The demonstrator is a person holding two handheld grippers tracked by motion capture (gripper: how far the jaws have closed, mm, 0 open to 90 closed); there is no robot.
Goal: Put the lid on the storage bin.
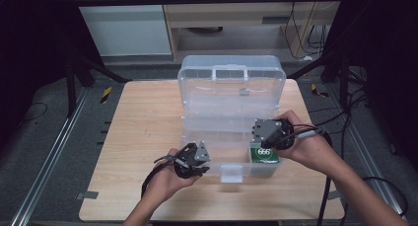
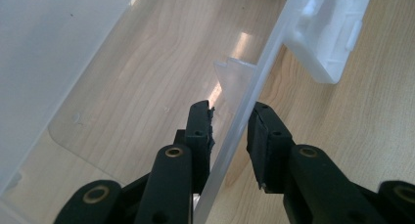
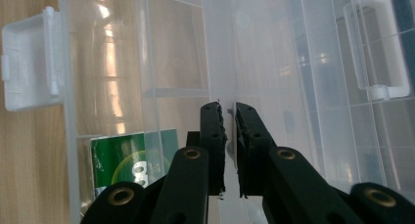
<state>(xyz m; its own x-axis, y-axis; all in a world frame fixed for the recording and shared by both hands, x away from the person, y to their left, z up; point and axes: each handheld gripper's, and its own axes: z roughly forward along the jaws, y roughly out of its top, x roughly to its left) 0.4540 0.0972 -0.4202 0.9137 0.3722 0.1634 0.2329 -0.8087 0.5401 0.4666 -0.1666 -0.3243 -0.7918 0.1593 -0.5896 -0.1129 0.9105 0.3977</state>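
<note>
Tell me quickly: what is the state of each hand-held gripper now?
Left hand-held gripper: jaws either side of the clear plastic box's front wall, small gap visible.
Right hand-held gripper: nearly closed, holding nothing visible.

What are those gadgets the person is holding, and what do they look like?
Each hand holds a black tool. The left tool carries a grey three-cornered plate and trails a black cable. The right tool has a grey plate and a black cable too. Both have two black jaws with brass-coloured rivets. No sleeves are visible on the forearms.
</note>
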